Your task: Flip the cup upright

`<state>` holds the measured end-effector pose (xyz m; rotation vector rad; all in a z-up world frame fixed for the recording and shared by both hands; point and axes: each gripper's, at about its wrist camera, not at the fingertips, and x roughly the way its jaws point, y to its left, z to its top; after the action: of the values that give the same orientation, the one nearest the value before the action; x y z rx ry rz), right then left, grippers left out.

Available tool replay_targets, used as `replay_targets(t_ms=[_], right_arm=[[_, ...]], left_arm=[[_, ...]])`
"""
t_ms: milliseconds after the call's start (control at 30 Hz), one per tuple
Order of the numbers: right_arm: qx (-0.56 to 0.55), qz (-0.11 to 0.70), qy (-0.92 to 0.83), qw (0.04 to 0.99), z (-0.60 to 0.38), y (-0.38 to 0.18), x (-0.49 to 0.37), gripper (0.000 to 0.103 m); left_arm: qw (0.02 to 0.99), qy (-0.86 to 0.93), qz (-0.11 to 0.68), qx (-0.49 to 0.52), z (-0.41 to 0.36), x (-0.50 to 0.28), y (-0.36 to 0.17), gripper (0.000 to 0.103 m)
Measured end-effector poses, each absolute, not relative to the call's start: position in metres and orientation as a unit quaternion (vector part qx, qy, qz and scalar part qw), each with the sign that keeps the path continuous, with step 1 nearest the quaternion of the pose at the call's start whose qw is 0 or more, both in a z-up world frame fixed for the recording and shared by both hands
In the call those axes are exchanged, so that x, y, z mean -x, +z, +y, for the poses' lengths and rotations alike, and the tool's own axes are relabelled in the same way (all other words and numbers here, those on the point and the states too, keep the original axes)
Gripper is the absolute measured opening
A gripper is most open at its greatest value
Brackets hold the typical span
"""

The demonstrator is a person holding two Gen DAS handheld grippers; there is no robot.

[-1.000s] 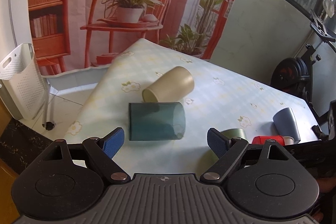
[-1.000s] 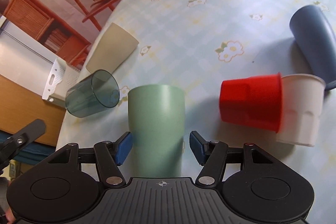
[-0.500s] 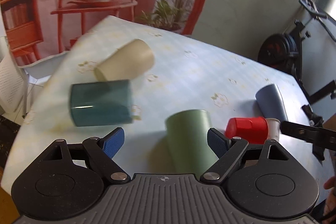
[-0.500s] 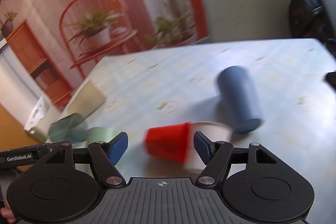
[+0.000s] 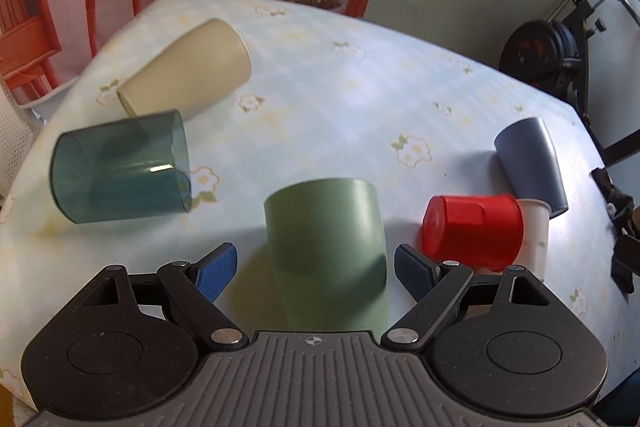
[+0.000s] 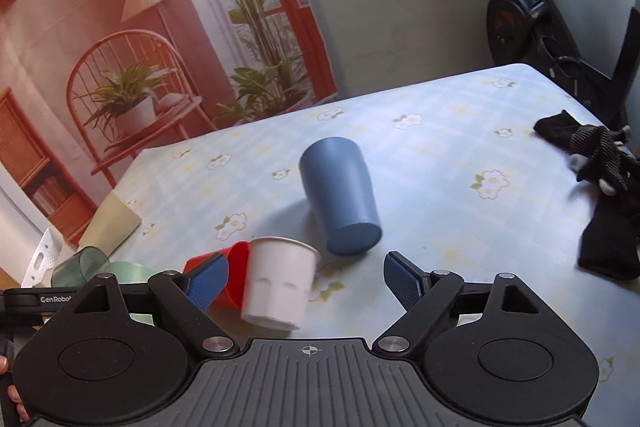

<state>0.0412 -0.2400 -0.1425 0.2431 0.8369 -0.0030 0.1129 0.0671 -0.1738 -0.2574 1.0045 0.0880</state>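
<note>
Several cups lie on the flowered tablecloth (image 5: 360, 99). A green cup (image 5: 326, 251) stands mouth down between the fingers of my open left gripper (image 5: 315, 267), without contact. A clear teal cup (image 5: 120, 171) and a beige cup (image 5: 188, 67) lie on their sides to the left. A red cup (image 5: 472, 231), nested against a white cup (image 5: 534, 235), and a blue-grey cup (image 5: 532, 167) lie to the right. My right gripper (image 6: 306, 279) is open, with the white cup (image 6: 280, 287) and red cup (image 6: 228, 279) by its left finger and the blue cup (image 6: 340, 203) ahead.
Black gloves (image 6: 600, 187) lie on the table's right part. An exercise bike (image 6: 560, 27) stands beyond the right edge. A printed backdrop (image 6: 140, 27) hangs behind the table. A white perforated basket (image 6: 44, 255) stands past the left edge.
My left gripper swung right from the teal cup to frame the green cup. My right gripper left the green cup and moved right toward the white and blue cups.
</note>
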Motion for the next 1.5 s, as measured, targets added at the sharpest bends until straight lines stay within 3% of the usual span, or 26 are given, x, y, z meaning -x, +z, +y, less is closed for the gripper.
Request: replay_targets(t_ms=[133,200,300,633,1000,1233,1400,1500], right_arm=[[-0.107,0.406,-0.006,0.907,-0.240,-0.142,-0.039,0.082],[-0.104,0.407,-0.006,0.908,-0.240,-0.142,-0.039,0.082],[-0.109,0.406,-0.005,0.907,-0.241,-0.142,-0.037,0.082],[-0.116,0.408,-0.002,0.906,-0.244,-0.142,-0.036,0.082],[-0.114,0.407,-0.005,0.906,-0.246,-0.140,-0.034,0.082],[-0.119,0.405,-0.017,0.906,-0.256,-0.138,-0.029,0.084],[-0.106,0.404,-0.019,0.908,-0.253,-0.130,-0.028,0.089],[-0.101,0.400,-0.015,0.911,-0.250,-0.121,-0.027,0.094]], left_arm=[[0.863,0.038,0.489,0.124,0.064,-0.115,-0.181,0.084],[0.864,0.032,0.486,0.127,0.065,-0.114,-0.182,0.071],[0.867,0.027,0.480,0.131,0.063,-0.114,-0.183,0.070],[0.899,0.002,0.426,0.100,0.062,-0.090,-0.159,0.070],[0.926,0.021,0.377,0.026,0.041,-0.123,-0.164,0.070],[0.908,0.002,0.415,0.056,0.039,-0.118,-0.165,0.070],[0.904,0.003,0.420,0.075,0.045,-0.111,-0.158,0.081],[0.905,0.006,0.417,0.076,0.048,-0.103,-0.146,0.082]])
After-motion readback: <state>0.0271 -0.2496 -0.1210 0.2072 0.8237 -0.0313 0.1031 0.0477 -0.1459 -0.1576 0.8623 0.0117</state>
